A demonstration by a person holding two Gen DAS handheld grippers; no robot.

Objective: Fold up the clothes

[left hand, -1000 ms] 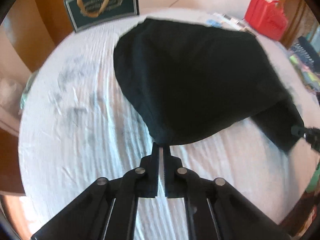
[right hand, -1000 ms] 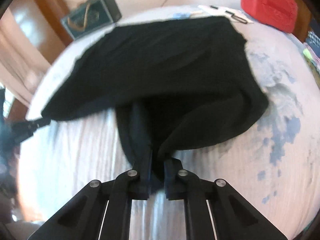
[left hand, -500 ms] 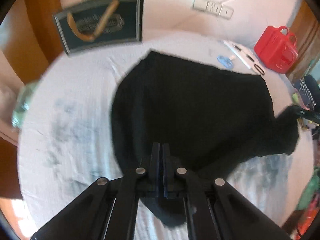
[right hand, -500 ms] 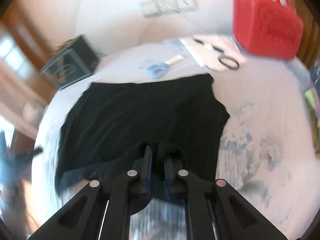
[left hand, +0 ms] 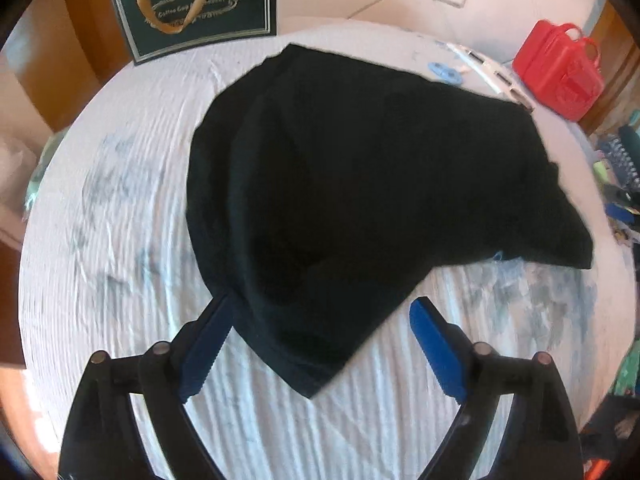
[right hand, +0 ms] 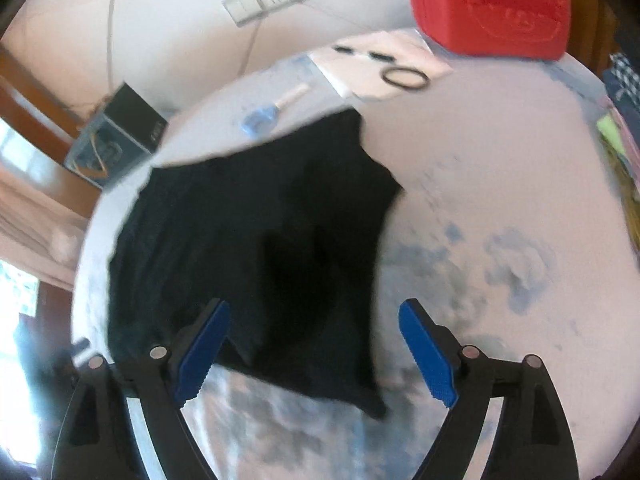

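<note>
Item: black garment (left hand: 360, 184), lying folded over on the white bedcover (left hand: 120, 240). We are judging one fold laid, edges uneven, more folding left. Left gripper (left hand: 320, 344) and right gripper (right hand: 316, 348): jaws just opening, spread, pinching nothing.

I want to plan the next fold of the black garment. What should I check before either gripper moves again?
1. Left gripper released: ok, its fingers have just been opening and stand wide, a garment corner between them unpressed.
2. Right gripper released: ok, just opened, pads clear of cloth.
3. Black cloth garment lying on the white ribbed sheet: ok.
4. Fold edges lined up: not ok, one flap sticks out at the side.
5. Blue-handled scissors clear of the garment: ok.
6. Layers smooth: cannot tell, too dark.
</note>
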